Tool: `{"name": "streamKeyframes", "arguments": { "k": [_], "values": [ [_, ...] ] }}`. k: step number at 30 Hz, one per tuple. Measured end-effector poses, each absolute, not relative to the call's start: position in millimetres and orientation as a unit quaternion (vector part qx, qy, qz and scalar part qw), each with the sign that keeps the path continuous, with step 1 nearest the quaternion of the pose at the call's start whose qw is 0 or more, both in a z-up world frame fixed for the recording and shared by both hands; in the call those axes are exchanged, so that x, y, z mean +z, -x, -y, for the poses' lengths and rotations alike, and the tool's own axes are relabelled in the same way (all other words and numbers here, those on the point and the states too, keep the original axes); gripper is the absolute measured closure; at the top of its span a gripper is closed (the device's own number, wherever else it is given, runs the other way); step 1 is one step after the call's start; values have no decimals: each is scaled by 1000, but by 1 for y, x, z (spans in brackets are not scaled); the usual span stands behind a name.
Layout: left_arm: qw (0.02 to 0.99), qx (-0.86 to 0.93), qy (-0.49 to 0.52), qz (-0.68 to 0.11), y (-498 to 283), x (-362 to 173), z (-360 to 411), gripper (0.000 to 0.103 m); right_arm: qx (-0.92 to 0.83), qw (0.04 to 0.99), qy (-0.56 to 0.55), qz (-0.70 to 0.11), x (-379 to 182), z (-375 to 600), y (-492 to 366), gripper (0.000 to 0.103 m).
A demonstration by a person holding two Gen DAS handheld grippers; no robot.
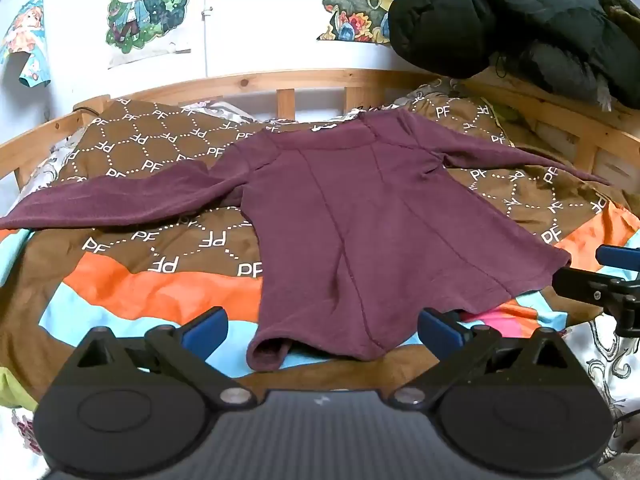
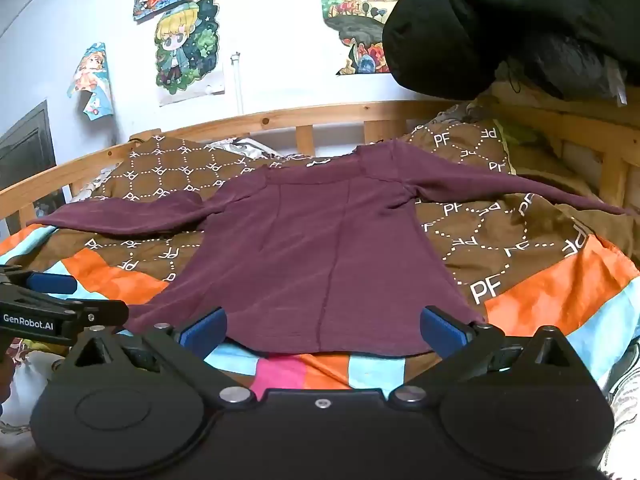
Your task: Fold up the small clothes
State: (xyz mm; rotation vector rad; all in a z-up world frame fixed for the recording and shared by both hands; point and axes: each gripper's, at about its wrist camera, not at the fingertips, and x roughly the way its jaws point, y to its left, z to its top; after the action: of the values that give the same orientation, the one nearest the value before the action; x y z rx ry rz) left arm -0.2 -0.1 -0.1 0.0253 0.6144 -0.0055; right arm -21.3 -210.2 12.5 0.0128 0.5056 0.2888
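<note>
A maroon long-sleeved top (image 1: 352, 216) (image 2: 316, 248) lies spread flat on the bed, neck toward the wooden headboard, sleeves stretched out left and right, hem toward me. My left gripper (image 1: 322, 330) hovers open just short of the hem's left part, nothing between its blue pads. My right gripper (image 2: 322, 328) stands open over the hem's right part, its pads apart and clear of the cloth. Each gripper shows at the edge of the other's view: the right one (image 1: 612, 276) and the left one (image 2: 48, 300).
A brown quilt (image 1: 168, 240) with white "PF" print and orange, blue and pink stripes covers the bed. A wooden headboard rail (image 1: 288, 80) runs behind. A black padded jacket (image 1: 500, 16) hangs at the upper right. Posters hang on the white wall.
</note>
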Motion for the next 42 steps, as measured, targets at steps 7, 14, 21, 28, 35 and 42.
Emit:
{"name": "streamKeyframes", "arguments": {
  "k": [7, 14, 21, 28, 35, 42],
  "values": [
    [952, -1, -12, -307, 1, 5, -1, 0, 141, 959, -10, -247, 12, 211, 22, 0],
    [952, -1, -13, -306, 0, 3, 1, 0, 141, 959, -13, -247, 13, 207, 24, 0],
    [951, -3, -14, -309, -1, -1, 0, 0, 141, 958, -17, -247, 11, 210, 22, 0],
    [950, -3, -13, -312, -2, -2, -1, 0, 142, 958, -20, -248, 12, 210, 22, 0],
    [950, -3, -13, -311, -2, -2, -1, 0, 141, 958, -20, -248, 12, 210, 22, 0],
    [950, -2, -14, -312, -1, -1, 0, 0, 142, 958, -21, -248, 12, 210, 22, 0]
  ]
}}
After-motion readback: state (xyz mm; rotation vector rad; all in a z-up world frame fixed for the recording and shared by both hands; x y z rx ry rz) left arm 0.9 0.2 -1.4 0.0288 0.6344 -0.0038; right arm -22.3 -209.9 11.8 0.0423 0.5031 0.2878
